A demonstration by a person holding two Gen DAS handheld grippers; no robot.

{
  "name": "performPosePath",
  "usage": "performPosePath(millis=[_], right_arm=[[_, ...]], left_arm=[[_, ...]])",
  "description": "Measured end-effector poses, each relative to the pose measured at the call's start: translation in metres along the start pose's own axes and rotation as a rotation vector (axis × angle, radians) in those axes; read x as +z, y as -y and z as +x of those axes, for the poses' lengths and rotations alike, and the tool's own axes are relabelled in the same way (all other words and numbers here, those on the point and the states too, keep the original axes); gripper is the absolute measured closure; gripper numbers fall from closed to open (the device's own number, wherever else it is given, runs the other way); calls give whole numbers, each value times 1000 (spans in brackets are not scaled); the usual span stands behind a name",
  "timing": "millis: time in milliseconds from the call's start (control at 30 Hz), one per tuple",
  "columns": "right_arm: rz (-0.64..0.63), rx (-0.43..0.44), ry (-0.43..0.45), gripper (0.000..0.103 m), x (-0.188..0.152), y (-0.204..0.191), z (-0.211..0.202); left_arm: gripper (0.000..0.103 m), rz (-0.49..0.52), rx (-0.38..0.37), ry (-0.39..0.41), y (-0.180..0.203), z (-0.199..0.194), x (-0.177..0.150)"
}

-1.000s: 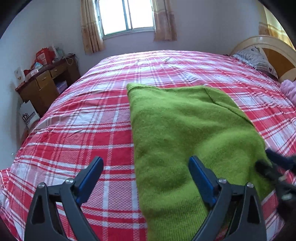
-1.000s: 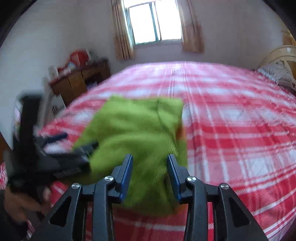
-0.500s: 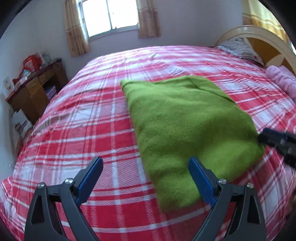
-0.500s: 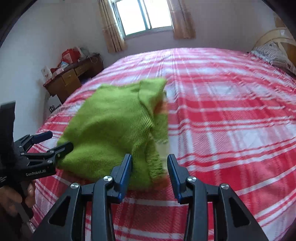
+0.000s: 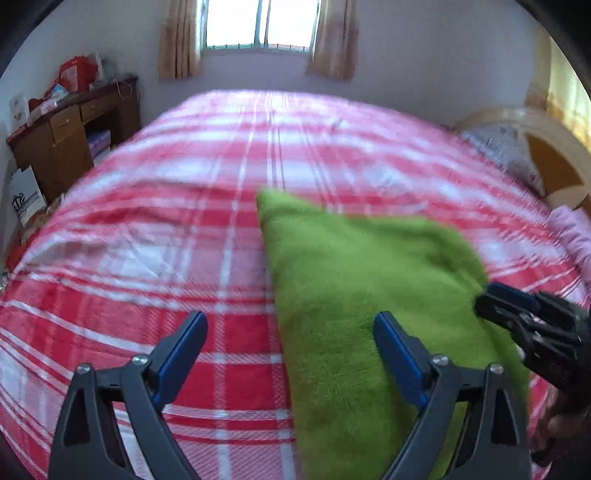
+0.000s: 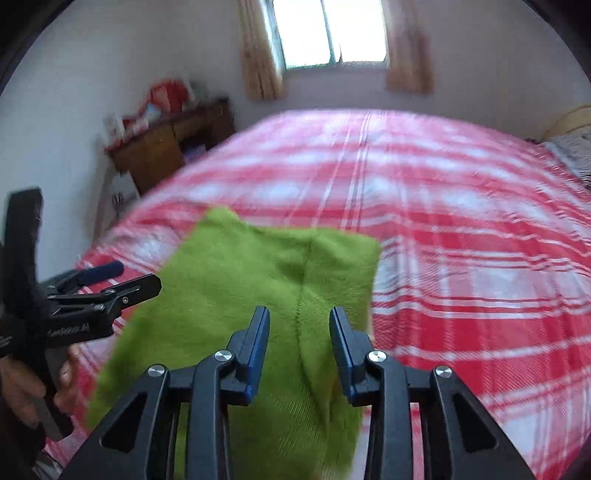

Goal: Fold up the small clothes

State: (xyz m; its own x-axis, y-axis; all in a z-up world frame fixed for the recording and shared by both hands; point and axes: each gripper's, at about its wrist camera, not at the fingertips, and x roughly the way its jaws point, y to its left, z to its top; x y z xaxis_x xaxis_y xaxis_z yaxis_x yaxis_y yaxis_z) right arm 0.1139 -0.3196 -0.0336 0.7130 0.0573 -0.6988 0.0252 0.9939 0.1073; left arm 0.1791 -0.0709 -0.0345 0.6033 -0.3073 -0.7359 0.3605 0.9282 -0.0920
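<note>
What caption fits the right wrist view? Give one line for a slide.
Right gripper open over the folded green knit garment on a red plaid bed, left gripper alongside.

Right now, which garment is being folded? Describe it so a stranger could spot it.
Start at the red-and-white plaid bed below the window. On its near side lies the green sweater, the only solid green, fuzzy thing on the checked cover.

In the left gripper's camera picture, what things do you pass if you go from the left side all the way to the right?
Wooden desk → bare red plaid bedspread → green sweater → right gripper → pink cloth at the bed's edge.
</note>
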Motion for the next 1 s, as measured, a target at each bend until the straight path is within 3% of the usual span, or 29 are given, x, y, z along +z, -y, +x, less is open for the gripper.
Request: performPosePath(millis=[33, 133, 233, 367, 467, 600, 733, 800, 833, 933, 1000], right_arm=[[-10, -8, -44, 68, -1, 4, 18], [22, 67, -47, 70, 4, 19, 38], [55, 111, -62, 70, 13, 29, 49], [71, 135, -32, 69, 14, 31, 37], [293, 207, 109, 68, 0, 68, -3], [454, 255, 140, 62, -27, 99, -21], [472, 282, 82, 52, -36, 98, -12], [465, 311, 61, 32, -36, 91, -4], [453, 319, 41, 28, -35, 86, 2], [390, 347, -49, 26, -33, 69, 27], [312, 301, -42, 26, -29, 57, 31]], left_arm=[[10, -9, 0, -4, 0, 7, -5], [0, -60, 2, 21, -7, 14, -10], [0, -103, -52, -22, -16, 21, -7], [0, -70, -107, -35, -24, 13, 0], [1, -98, -105, 25, -39, -5, 6], [1, -174, -179, 18, -48, 0, 12], [1, -221, -281, -47, -37, 25, 1], [1, -209, -271, -37, -29, 29, -8], [1, -174, -250, -22, -22, 27, -9], [1, -133, -272, -51, -17, 29, -3], [1, -128, -292, -62, -20, 32, -1]])
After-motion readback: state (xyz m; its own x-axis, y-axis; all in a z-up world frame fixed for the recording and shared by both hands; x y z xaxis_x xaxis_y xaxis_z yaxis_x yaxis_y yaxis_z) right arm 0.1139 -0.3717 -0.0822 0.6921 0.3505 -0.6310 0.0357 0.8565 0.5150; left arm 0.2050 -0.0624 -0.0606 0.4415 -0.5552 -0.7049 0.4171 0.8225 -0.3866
